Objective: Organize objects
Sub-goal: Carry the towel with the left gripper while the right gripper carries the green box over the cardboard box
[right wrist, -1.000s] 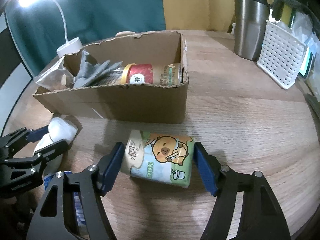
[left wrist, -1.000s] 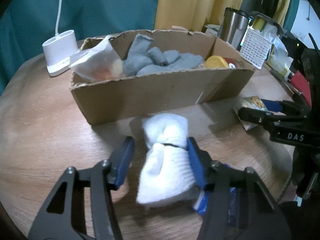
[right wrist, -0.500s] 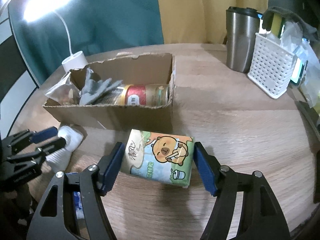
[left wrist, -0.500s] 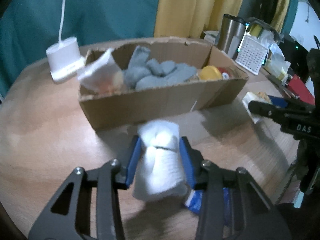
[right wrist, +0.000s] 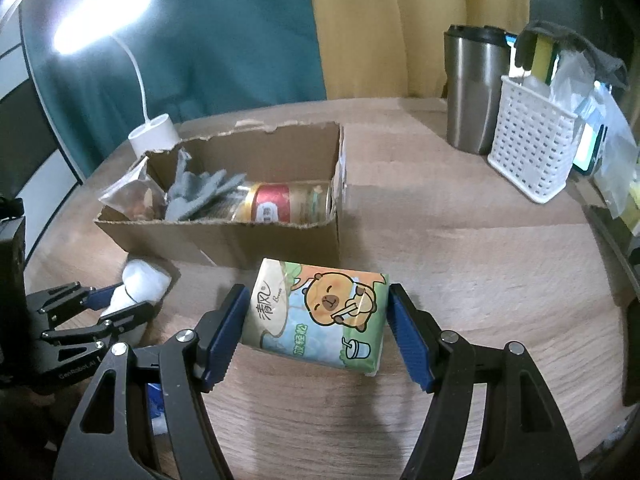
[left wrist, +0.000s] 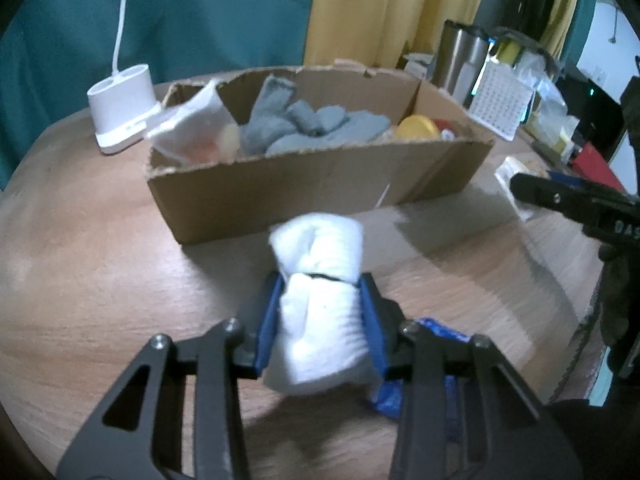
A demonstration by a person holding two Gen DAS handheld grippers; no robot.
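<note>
My left gripper (left wrist: 322, 304) is shut on a rolled white sock (left wrist: 320, 308) and holds it above the wooden table, in front of the open cardboard box (left wrist: 312, 184). The box holds grey socks (left wrist: 308, 124), a clear bag (left wrist: 192, 128) and a can (right wrist: 284, 204). My right gripper (right wrist: 316, 320) is shut on a tissue pack (right wrist: 320, 316) with a cartoon bear, raised off the table right of the box's near corner. The left gripper and sock also show in the right wrist view (right wrist: 132, 292).
A white lamp base (left wrist: 122, 108) stands left of the box. A steel tumbler (right wrist: 476, 88) and a white basket (right wrist: 532, 148) stand at the back right. A blue packet (left wrist: 424, 364) lies under the left gripper. The table edge (right wrist: 608, 248) curves at the right.
Both grippers have lifted: the left closed on the white sock and raised it, the right closed on the tissue pack and raised it. The box now sits farther below both cameras.
</note>
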